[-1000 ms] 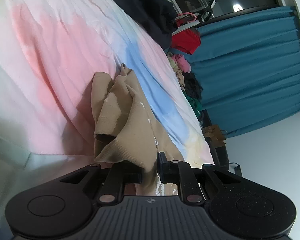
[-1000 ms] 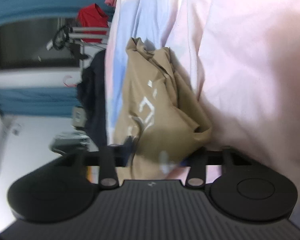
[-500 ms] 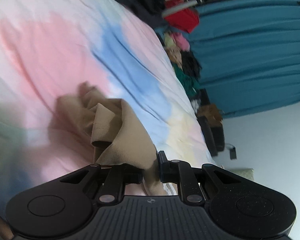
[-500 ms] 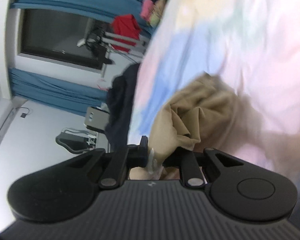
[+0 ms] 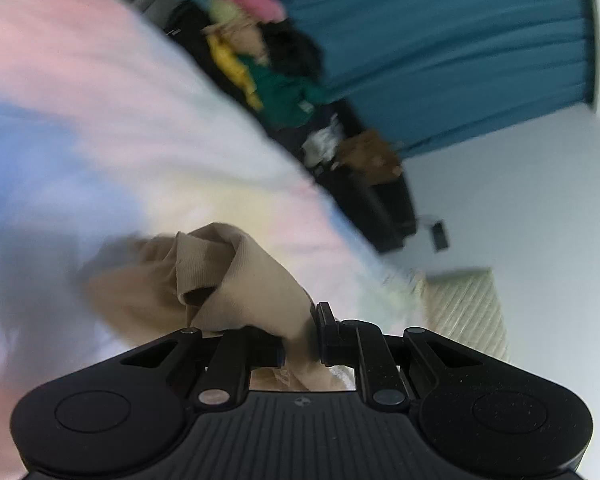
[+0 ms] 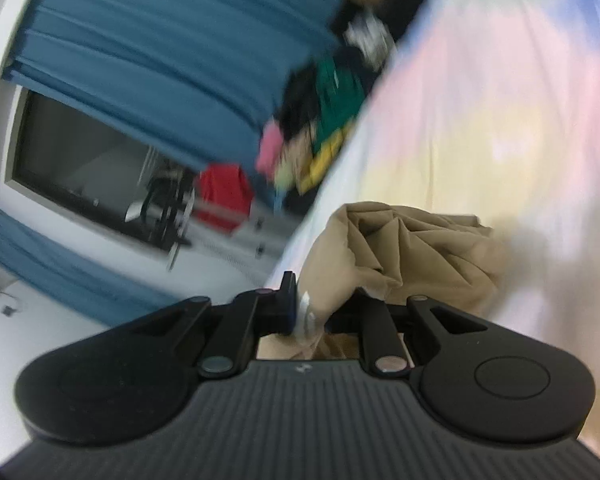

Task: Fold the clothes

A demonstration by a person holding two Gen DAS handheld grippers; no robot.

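A tan garment (image 5: 228,280) with a ribbed edge hangs bunched from my left gripper (image 5: 300,336), which is shut on its fabric. The same tan garment (image 6: 412,248), crumpled with white print near the grip, is also pinched in my right gripper (image 6: 312,312), which is shut on it. Both grippers hold it over a pastel tie-dye bed sheet (image 5: 100,120), which also shows in the right wrist view (image 6: 500,120). Both views are motion-blurred.
A pile of mixed clothes (image 5: 268,64) lies beyond the bed's far edge, in front of a teal curtain (image 5: 440,40). A red garment (image 6: 224,192) hangs on a rack by a dark window (image 6: 80,168). A dark chair (image 5: 372,200) stands beside the bed.
Both grippers have lifted and swung with the tan garment, so the views tilt toward the curtain and clothes pile. The garment has come up off the sheet and bunched closer to the fingers.
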